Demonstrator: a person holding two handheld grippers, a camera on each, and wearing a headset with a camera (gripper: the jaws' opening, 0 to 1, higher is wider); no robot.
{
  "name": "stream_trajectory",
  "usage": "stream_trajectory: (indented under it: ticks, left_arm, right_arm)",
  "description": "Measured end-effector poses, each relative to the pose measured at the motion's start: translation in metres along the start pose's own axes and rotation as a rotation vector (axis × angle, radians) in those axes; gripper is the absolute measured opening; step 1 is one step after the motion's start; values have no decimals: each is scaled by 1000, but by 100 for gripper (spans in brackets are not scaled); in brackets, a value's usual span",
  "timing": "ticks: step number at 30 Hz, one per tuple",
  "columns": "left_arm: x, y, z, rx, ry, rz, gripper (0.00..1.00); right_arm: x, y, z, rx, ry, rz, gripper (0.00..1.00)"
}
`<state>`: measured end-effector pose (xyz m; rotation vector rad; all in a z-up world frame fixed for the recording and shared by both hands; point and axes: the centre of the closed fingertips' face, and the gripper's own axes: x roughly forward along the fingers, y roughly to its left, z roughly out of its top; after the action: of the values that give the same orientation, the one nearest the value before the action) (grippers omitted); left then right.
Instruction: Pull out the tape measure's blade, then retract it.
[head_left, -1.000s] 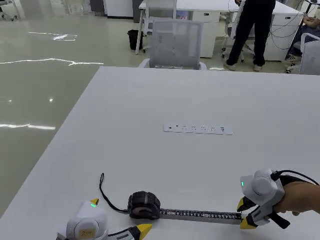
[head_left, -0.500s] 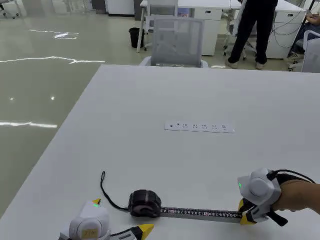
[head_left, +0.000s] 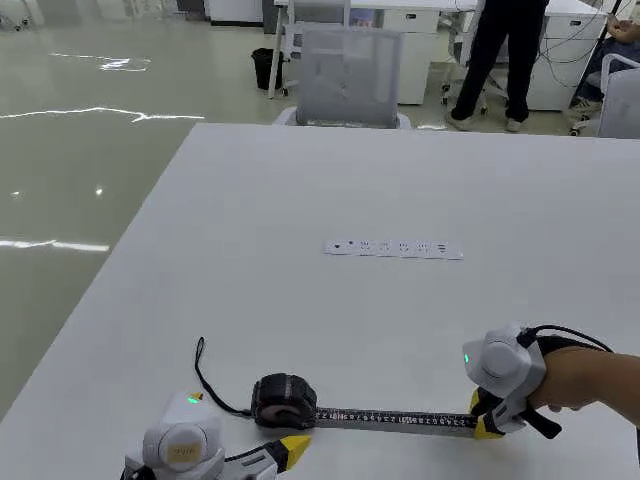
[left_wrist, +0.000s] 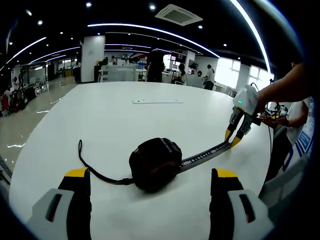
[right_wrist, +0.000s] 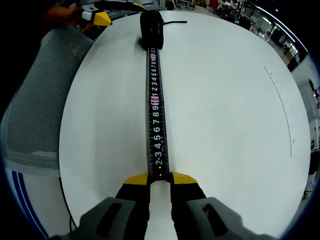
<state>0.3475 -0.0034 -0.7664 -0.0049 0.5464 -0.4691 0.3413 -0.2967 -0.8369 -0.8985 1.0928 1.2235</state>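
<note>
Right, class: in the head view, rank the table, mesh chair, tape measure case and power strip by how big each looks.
1. Table.
2. Mesh chair, though farther off.
3. Tape measure case and power strip: not ranked; the strip looks longer, the case bulkier and nearer.

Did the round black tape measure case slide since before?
No. The round black tape measure case keeps its spot below the left end of the white power strip; only the camera shifted.
</note>
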Motion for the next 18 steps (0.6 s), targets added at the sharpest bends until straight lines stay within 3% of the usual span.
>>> stream_trajectory:
  ticks: [7,14,18]
  left_arm:
    - [12,-7,2,-21,11,19,99]
    - [23,-1,3,-82,21,64,99]
    - [28,4,1,-80,28,93,98]
  right_arm:
    - [2,-1,-1,12,9,0,15]
    - [2,-1,0,16,14,5,15]
    - [2,-1,0,25,20,6,15]
